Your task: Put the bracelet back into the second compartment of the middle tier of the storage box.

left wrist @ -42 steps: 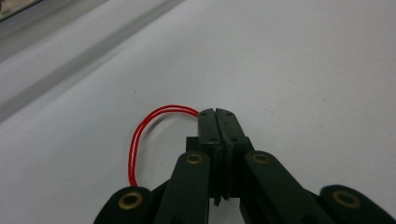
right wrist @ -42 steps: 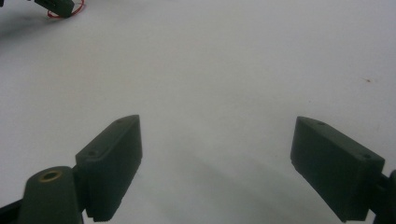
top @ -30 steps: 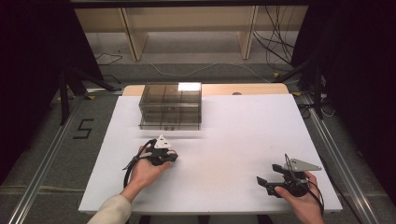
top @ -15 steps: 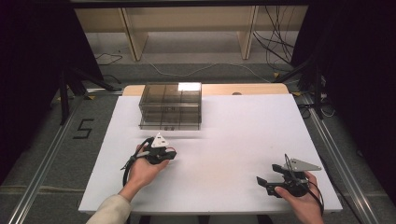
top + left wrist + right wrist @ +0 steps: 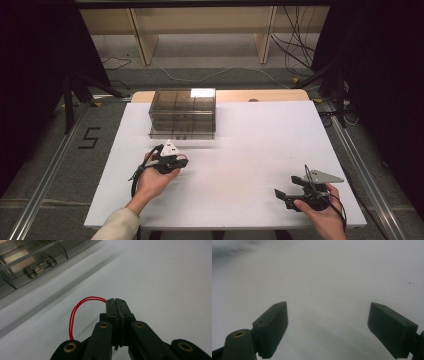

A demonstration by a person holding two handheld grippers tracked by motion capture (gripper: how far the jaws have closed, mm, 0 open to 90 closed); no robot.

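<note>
Left gripper [image 5: 172, 161] closed; right gripper [image 5: 286, 196] spread, low.

high view – above, facing forward-down | gripper views – close, low over white table [image 5: 260, 150]

One mark can be read: a dark numeral "5" [image 5: 88, 138] on the grey floor, at about nine o'clock from the white counter [image 5: 260, 150], just outside its left edge.
</note>
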